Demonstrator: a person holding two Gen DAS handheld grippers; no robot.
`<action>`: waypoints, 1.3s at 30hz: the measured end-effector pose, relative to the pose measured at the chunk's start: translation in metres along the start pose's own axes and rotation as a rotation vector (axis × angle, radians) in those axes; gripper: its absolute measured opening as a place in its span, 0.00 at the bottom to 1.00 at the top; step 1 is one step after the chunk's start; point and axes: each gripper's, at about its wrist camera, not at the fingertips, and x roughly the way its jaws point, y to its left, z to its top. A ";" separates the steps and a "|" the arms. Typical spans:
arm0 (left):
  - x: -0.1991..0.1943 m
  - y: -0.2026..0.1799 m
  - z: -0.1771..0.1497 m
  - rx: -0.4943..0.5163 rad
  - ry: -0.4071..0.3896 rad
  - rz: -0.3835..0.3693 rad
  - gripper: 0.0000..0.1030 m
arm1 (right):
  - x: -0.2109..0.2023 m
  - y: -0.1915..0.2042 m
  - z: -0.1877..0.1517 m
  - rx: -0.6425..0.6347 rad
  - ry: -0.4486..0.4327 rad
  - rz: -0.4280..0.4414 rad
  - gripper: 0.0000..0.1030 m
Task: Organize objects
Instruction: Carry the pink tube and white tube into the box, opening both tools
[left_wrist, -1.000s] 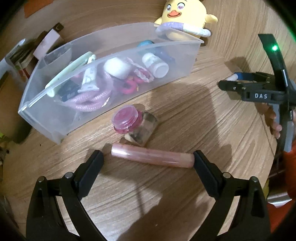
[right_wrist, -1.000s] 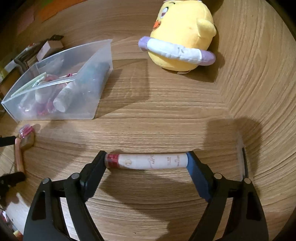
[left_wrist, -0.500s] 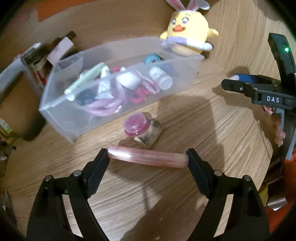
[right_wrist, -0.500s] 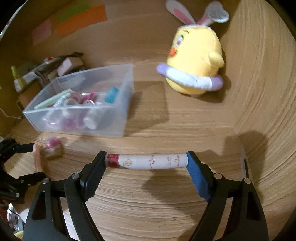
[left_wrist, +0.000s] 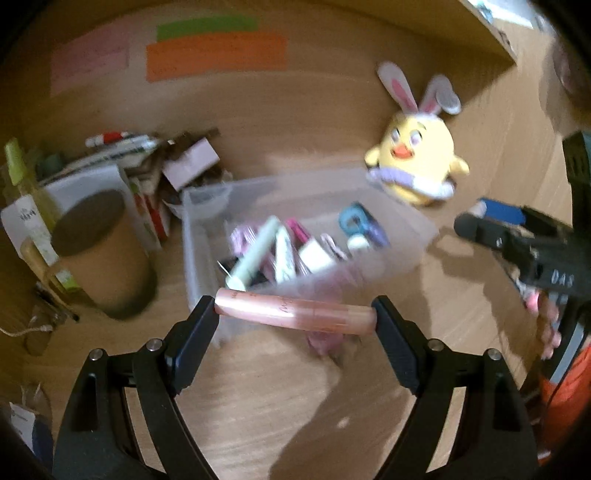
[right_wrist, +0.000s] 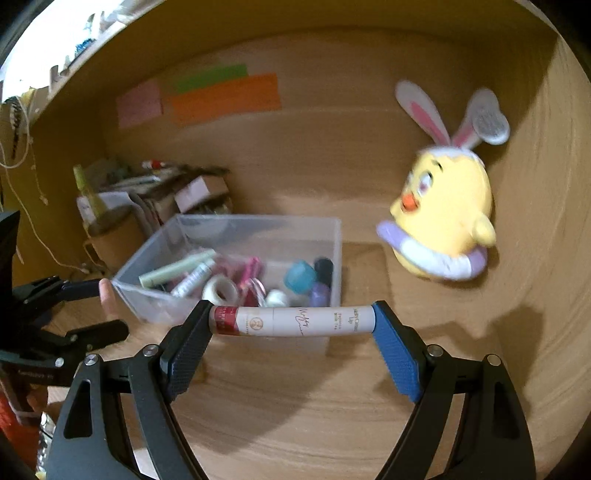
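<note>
While each tube is clamped end to end across its claw, the bin (right_wrist: 236, 225) lies ahead: the pink tube (left_wrist: 295, 312) in the left gripper (left_wrist: 295, 314), the white tube (right_wrist: 291, 320) in the right gripper (right_wrist: 291, 321), which is judged nearer.

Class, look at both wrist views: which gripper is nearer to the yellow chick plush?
Right. The right gripper, holding a white tube, sits just left of the plush. The left gripper, holding a pink tube, is across the clear bin from it.
</note>
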 end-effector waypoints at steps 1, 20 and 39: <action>-0.002 0.003 0.004 -0.007 -0.010 0.003 0.82 | 0.000 0.002 0.003 -0.003 -0.007 0.004 0.80; 0.048 0.033 0.042 -0.104 0.044 -0.002 0.82 | 0.097 0.015 0.015 -0.014 0.164 0.050 0.80; 0.041 0.029 0.040 -0.105 0.066 -0.033 0.91 | 0.086 0.038 0.011 -0.167 0.146 -0.013 0.82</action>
